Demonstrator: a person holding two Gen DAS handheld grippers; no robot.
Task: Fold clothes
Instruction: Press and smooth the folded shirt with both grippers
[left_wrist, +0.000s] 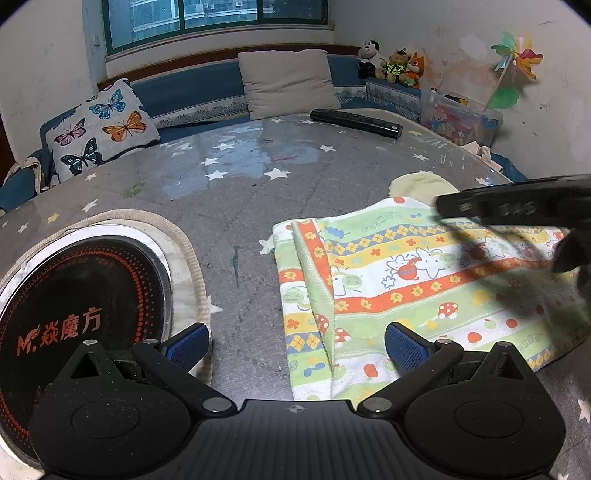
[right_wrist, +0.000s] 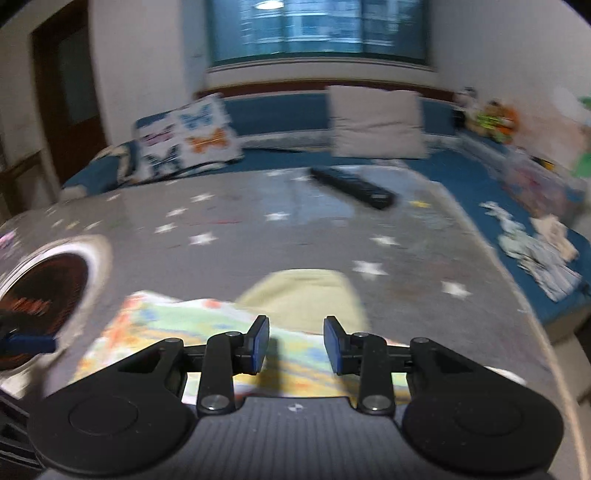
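Two claws over a star-printed grey table (left_wrist: 236, 192), neither holding anything. Left gripper (left_wrist: 293, 341): blue pads (left_wrist: 404, 349) spread wide, hovering above the near edge of a patterned cloth (left_wrist: 406, 280); right pad over the fabric, left pad over bare table. Cloth lying flat ahead and to the right of that claw, striped in green, orange, yellow and white with mushrooms and stars, one long edge doubled over along its left side. Pale yellow garment (left_wrist: 417, 186) peeking out beyond the cloth's far edge, touching it. Round black cooktop (left_wrist: 74, 295) set into the table, left of the left claw. Right gripper (right_wrist: 296, 345): jaws parted to a moderate gap, empty, poised above the same cloth (right_wrist: 166, 321), yellow garment (right_wrist: 306, 295) just ahead between the pads; view motion-blurred. Black remote (left_wrist: 356, 122) far ahead, well apart from the cloth. Butterfly cushion (left_wrist: 99, 127) and grey cushion (left_wrist: 288, 83) beyond the table.
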